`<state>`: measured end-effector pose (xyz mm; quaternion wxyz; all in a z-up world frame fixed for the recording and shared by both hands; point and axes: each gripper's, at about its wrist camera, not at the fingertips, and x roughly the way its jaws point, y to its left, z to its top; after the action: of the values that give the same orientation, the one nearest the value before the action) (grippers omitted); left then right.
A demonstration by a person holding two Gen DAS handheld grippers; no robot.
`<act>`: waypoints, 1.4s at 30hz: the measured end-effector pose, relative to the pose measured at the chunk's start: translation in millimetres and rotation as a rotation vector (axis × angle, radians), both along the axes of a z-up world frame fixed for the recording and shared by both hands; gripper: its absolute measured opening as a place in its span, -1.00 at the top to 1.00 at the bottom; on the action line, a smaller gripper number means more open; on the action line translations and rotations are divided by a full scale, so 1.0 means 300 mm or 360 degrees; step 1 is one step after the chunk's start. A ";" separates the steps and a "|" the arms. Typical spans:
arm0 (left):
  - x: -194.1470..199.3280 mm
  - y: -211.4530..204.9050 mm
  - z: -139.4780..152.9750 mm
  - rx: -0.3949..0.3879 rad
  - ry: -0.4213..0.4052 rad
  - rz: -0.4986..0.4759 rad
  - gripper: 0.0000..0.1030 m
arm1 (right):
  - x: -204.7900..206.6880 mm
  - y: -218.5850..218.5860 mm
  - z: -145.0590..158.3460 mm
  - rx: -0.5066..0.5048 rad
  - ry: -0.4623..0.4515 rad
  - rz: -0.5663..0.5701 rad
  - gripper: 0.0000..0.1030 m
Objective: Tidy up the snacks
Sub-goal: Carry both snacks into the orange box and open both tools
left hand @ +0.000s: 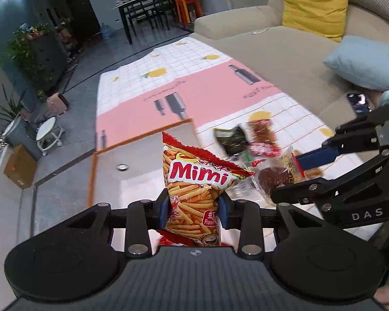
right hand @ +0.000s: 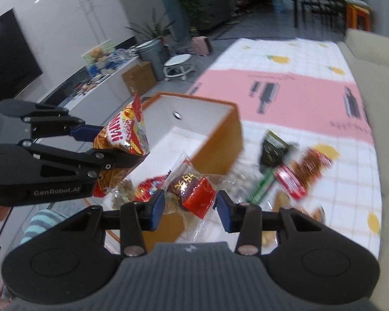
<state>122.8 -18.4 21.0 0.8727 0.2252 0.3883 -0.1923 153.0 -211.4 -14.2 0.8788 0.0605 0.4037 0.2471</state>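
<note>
Mimi bag (left hand: 194, 194) clamped in left claw (left hand: 194, 211), patterned tablecloth (left hand: 147, 96), sofa (left hand: 285, 49)

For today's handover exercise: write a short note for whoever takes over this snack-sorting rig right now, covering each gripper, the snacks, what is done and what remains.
Left gripper: shut on the Mimi bag, held above the orange box.
Right gripper: open, jaws either side of a red-and-clear wrapped snack, not gripping it.
Other snacks: dark green packet and red packet lie on the tablecloth beside the box.
Done: Mimi bag picked up.
Left: drop it in the box, then collect the rest.
</note>
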 end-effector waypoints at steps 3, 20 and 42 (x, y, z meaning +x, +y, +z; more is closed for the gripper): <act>0.043 0.050 -0.003 0.0065 -0.0010 0.0039 0.21 | 0.036 0.076 0.021 -0.0046 -0.0042 0.0092 0.19; 0.220 0.169 -0.297 0.0506 0.0298 -0.0174 0.20 | 0.300 0.416 -0.123 -0.0448 -0.0092 0.0631 0.19; 0.260 0.136 -0.464 0.0834 0.0390 -0.0402 0.19 | 0.414 0.520 -0.297 -0.0840 -0.0044 0.0896 0.17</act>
<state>200.8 22.4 -118.3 0.7008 0.4642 0.4957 -0.2183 277.1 -55.5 -103.4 0.7673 -0.2844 0.4423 0.3671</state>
